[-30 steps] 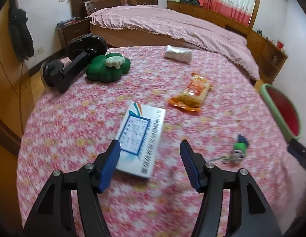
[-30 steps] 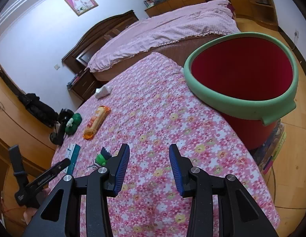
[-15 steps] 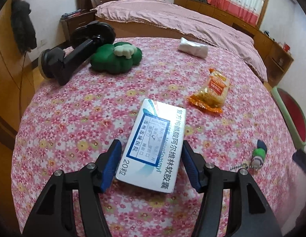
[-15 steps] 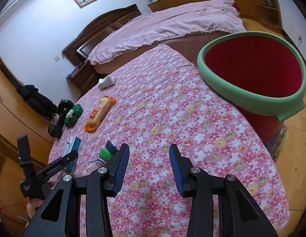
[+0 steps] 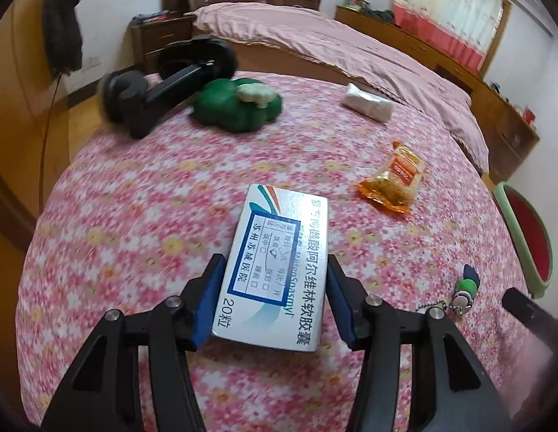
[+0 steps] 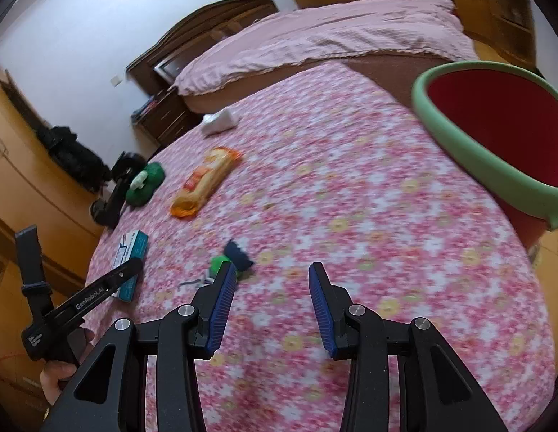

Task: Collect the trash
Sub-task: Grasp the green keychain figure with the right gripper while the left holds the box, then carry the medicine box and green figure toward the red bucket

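The medicine box [image 5: 279,270] lies flat on the round table [image 5: 142,216] with its floral cloth, label up, its long axis running away from the left gripper [image 5: 273,306] toward the green plush toy [image 5: 237,108] at the table's far side; its near short end sits between the blue pads [image 5: 207,304]. The left jaws are closing around that end, the left pad at the box's edge and the right pad just beside it, with no firm grip visible. Relative to the box, the orange snack packet [image 5: 392,180] lies to the right and farther off, the white tissue pack [image 5: 367,102] beyond that, and the small keychain figure [image 5: 466,288] to the right near the table's edge. The red bin [image 6: 495,136] with a green rim stands past the table's right edge. The right gripper [image 6: 273,309] hangs over bare cloth, its jaws parted and holding nothing.
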`<state>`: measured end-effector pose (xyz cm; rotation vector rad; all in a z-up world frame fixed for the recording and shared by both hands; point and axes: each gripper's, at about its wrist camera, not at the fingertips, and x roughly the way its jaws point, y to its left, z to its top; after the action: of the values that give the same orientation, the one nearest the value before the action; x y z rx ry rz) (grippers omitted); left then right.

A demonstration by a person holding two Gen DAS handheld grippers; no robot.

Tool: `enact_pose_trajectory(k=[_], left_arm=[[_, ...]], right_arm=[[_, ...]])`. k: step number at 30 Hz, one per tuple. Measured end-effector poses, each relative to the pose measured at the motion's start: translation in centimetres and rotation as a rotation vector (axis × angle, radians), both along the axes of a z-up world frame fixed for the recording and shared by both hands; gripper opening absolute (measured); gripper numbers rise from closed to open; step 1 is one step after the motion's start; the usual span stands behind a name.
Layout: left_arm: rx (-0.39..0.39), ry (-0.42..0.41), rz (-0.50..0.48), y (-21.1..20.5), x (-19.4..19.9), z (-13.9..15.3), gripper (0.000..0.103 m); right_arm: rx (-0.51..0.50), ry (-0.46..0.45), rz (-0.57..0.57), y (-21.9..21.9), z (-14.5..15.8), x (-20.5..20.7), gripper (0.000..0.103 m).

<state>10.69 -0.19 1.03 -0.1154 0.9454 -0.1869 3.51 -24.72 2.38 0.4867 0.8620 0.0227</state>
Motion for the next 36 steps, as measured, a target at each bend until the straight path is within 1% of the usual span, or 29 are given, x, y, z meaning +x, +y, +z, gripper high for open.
enact_pose_trajectory(k=[5,10,12,14,19,26,27,30,36], left_arm=[[-0.028,-0.008,0.077,2.2,-0.5,0.2,0.055],[-0.041,-0.005,0.115,3.5,-0.7,-0.1,0.055],[-0.049,-0.002,0.116,3.7,-0.8,-0.2,0.055],[-0.052,-0.002,0.115,3.8,-0.9,-0.3,0.055],[-0.053,-0.007,0.113,3.8,-0.9,-0.5,0.055],[-0.075,-0.008,0.106,3.9,-1.3,-0.3,0.055],[-0.079,-0.008,0.104,3.9,-1.4,-0.3,0.055],[-0.091,-0.004,0.095,3.7,-1.8,-0.2,0.055],[-0.106,-0.014,0.074,3.1,-2.7,0.6,0.055]], right_arm=[[-0.019,0.017,0.053,2.0,-0.6,1.5,0.043],[-0.042,0.029,0.083,3.7,-1.3,2.7,0.043],[-0.049,0.037,0.093,4.3,-1.6,3.2,0.043],[-0.075,0.028,0.087,4.8,-1.6,3.5,0.043],[-0.094,0.007,0.08,5.1,-1.8,4.1,0.044],[-0.161,-0.028,0.089,6.0,-2.0,4.1,0.044],[-0.161,-0.028,0.089,5.9,-2.0,4.1,0.043],[-0.169,-0.021,0.075,5.6,-2.1,4.1,0.031],[-0.122,-0.03,0.094,5.0,-2.0,3.6,0.03]])
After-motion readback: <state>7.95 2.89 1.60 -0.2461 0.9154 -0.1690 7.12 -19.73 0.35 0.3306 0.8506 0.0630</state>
